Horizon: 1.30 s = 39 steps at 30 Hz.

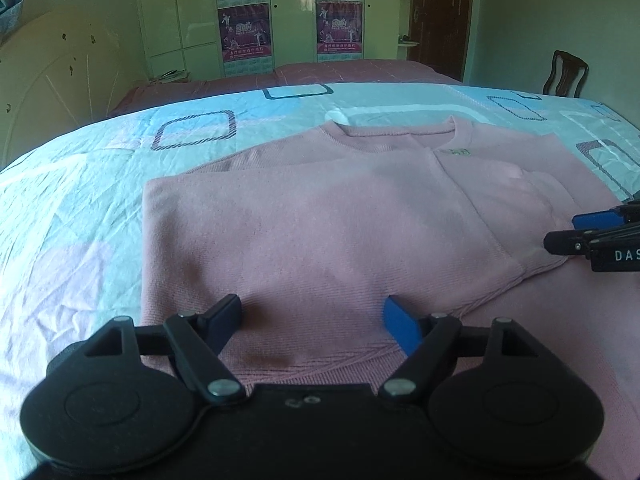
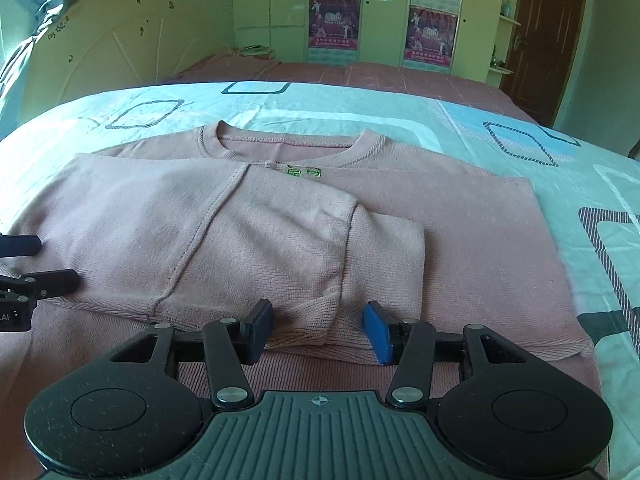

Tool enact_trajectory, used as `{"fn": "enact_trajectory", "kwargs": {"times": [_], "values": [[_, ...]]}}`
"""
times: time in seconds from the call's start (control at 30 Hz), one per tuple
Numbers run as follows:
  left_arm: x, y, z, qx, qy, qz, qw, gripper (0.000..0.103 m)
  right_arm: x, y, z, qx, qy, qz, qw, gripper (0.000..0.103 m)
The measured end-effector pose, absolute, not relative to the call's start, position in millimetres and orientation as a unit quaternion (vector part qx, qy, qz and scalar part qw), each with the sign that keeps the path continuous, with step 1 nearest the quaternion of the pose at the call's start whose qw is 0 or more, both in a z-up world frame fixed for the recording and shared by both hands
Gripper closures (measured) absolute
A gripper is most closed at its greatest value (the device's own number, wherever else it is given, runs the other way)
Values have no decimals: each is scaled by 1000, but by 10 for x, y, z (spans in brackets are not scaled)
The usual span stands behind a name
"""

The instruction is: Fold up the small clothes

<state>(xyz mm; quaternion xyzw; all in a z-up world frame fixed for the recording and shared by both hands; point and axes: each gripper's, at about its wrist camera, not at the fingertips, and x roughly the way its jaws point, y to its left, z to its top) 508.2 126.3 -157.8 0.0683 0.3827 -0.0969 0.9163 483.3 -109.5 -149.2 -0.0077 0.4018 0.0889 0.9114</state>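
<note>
Both tools agape over seemingly half-folded pink sweater.

Pink sweater; pale blue sheet, dark square outlines; maroon posters.

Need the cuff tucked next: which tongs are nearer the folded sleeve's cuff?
Right. The right tongs sit open straddling the sleeve cuff; the left tongs are further left, open over the sweater body.
</note>
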Motion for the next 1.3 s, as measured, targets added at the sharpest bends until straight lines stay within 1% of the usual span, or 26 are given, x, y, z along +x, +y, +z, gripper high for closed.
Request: {"fn": "enact_trajectory", "kwargs": {"times": [0.03, 0.1, 0.17, 0.27, 0.3, 0.37, 0.4, 0.43, 0.53, 0.73, 0.83, 1.03, 1.1, 1.23, 1.3], "values": [[5048, 1268, -1544, 68, 382, -91, 917, 26, 4794, -1140, -1428, 4, 396, 89, 914, 53], [4922, 1311, -1465, 57, 369, -78, 924, 23, 4686, -1261, -1323, 29, 379, 90, 920, 53], [4752, 1386, -1403, 37, 363, -71, 929, 17, 4547, -1418, -1236, 47, 373, 93, 922, 53], [4472, 1472, -1367, 36, 367, -64, 927, 17, 4280, -1735, -1165, 74, 372, 93, 921, 53], [4365, 1504, -1360, 38, 369, -62, 926, 19, 4178, -1867, -1156, 86, 374, 92, 919, 53], [4129, 1600, -1352, 30, 375, -65, 924, 41, 3975, -2149, -1167, 107, 383, 87, 913, 53], [4020, 1650, -1353, 23, 385, -63, 921, 44, 3859, -2291, -1180, 118, 388, 85, 910, 53], [3929, 1690, -1353, 18, 391, -58, 918, 44, 3745, -2424, -1192, 128, 392, 82, 907, 53], [3591, 1833, -1362, -10, 402, -37, 915, 39, 3385, -2789, -1241, 143, 409, 71, 899, 53], [3019, 1936, -1373, -62, 414, -25, 908, 42, 2753, -3333, -1361, 202, 431, 61, 877, 53], [2752, 1908, -1388, -83, 414, -20, 906, 45, 2525, -3469, -1413, 233, 434, 67, 868, 53], [2310, 1934, -1391, -125, 411, -16, 903, 45, 2200, -3631, -1489, 317, 431, 106, 838, 53], [2191, 1970, -1394, -150, 411, -25, 899, 45, 2119, -3635, -1506, 337, 432, 125, 827, 53], [2071, 2071, -1457, -246, 416, -85, 871, 45, 2011, -3609, -1538, 360, 434, 159, 811, 53], [2049, 2098, -1509, -275, 413, -97, 863, 46, 2027, -3638, -1568, 382, 432, 168, 799, 53]]}}
